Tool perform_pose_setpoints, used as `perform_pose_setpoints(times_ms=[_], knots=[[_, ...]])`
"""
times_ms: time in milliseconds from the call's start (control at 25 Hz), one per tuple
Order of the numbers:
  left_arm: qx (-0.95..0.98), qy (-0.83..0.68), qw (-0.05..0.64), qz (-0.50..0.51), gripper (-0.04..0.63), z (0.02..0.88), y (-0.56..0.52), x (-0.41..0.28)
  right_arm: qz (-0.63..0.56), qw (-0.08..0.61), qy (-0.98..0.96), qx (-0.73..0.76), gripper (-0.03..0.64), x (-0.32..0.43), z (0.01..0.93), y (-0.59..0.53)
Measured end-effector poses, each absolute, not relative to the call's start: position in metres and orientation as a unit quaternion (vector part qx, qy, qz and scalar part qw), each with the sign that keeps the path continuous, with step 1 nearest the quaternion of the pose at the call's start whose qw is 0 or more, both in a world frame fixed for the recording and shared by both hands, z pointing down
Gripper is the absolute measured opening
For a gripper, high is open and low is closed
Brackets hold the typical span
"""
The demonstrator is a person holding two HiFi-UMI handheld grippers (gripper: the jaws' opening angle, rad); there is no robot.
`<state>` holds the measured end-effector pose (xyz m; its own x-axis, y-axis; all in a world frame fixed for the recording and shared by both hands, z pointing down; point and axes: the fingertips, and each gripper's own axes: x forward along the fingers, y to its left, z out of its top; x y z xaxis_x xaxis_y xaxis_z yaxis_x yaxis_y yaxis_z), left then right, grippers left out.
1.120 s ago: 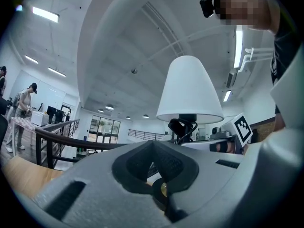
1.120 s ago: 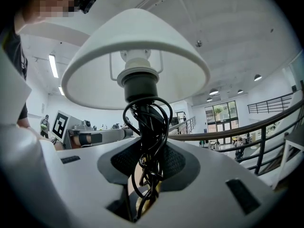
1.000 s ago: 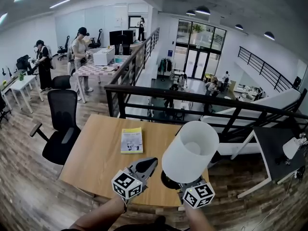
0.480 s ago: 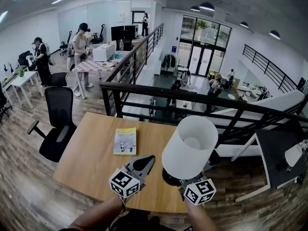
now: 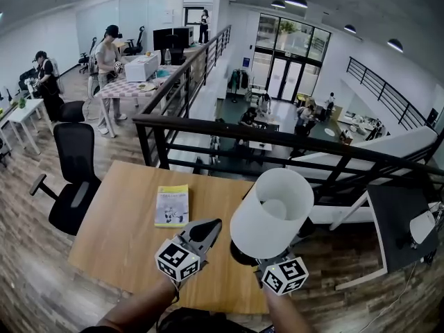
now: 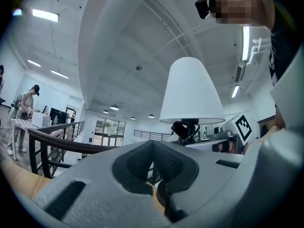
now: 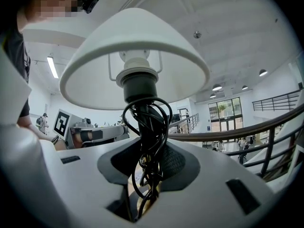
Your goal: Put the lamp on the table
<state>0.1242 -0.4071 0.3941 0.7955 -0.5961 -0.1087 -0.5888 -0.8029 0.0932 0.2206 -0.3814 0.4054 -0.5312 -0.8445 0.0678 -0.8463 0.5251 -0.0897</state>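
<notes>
Your right gripper (image 7: 147,175) pinches the black stem of the white-shaded lamp (image 5: 272,212), carried upright over the light wooden table (image 5: 125,234), near its front edge. Left gripper (image 5: 205,229): jaws together, empty. Next, lower the base onto bare wood.

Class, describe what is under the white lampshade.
The right gripper view shows a dark socket and a cord-wrapped stem, clamped in the right claw. In the head view, the lampshade covers them.

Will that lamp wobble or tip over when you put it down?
Probably top-heavy: the lamp has a wide shade above a thin stem clamped in the right gripper. Its looped black cord looks floppy and may swing.
</notes>
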Motion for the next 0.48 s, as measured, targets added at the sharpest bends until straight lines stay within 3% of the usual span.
perform_pose_setpoints(times_ms=[480], knots=[[0.949, -0.310, 0.035, -0.049, 0.008, 0.430, -0.465, 0.135, 0.071, 0.030, -0.881, 0.468, 0.115, 0.226, 0.454, -0.440]])
